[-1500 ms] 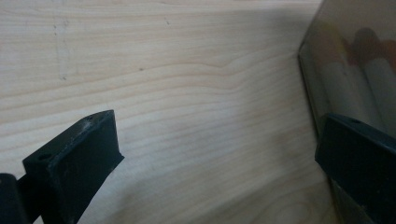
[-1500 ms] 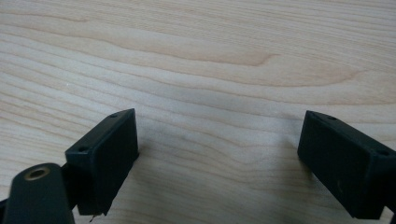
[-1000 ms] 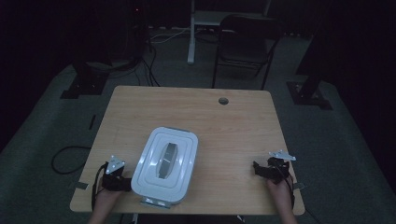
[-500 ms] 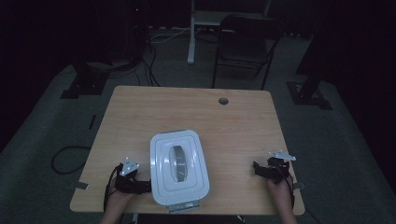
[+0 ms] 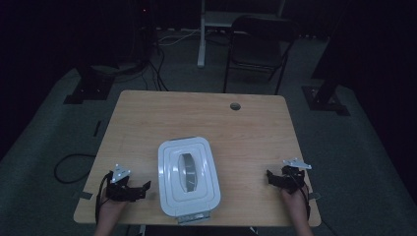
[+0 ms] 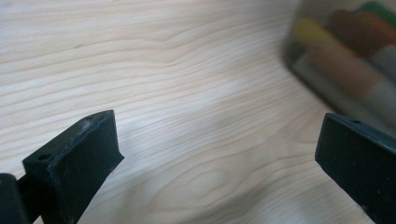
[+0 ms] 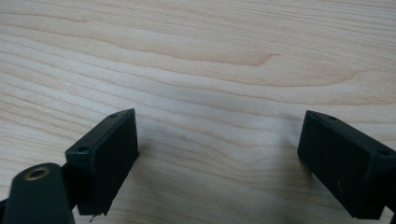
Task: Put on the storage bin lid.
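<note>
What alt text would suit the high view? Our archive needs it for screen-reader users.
A white lidded container with a handle on top lies near the front edge of a wooden table. The left gripper rests close beside it and the right gripper farther off, both with jaws open. A dim room with a chair lies behind.

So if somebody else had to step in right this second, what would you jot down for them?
Left gripper: open, holding nothing, resting on the table just left of the white lidded box.
Right gripper: open, holding nothing, resting near the table's right edge, well apart from the box.
Box: sits at the near edge, lid on, handle on top; coloured items show blurred through its side in the left gripper view.
Done: nothing gripped.
Left: probably grip the box or its lid.
</note>
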